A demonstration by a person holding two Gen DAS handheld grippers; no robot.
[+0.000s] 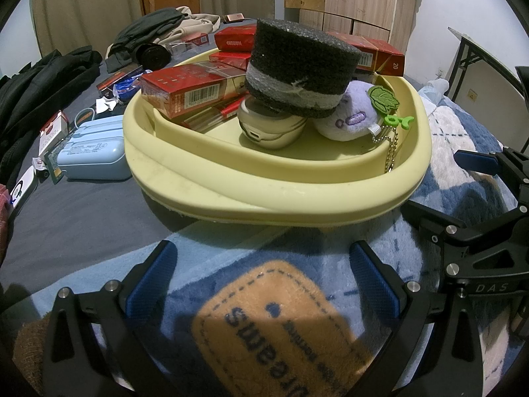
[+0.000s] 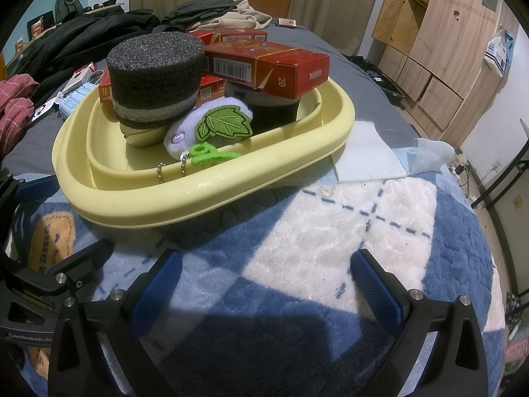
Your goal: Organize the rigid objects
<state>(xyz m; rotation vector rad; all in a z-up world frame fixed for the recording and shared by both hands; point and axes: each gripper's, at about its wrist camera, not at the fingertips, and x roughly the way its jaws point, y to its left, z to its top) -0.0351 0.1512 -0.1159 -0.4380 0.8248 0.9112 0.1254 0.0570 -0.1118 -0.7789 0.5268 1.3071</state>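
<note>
Basin [image 1: 211, 178]: I see pale yellow, piled with red cartons [image 1: 185, 91] and a dark foam cylinder [image 1: 304, 63].
Left gripper [image 1: 264, 284]: spread, empty.
Right gripper [image 2: 264, 284]: spread, empty.

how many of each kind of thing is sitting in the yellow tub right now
Counting only what shows in the yellow tub:
dark foam cylinders: 2
purple plush keychain: 1
cream round case: 1
red boxes: at least 5, partly hidden behind each other
Total: at least 9
</note>
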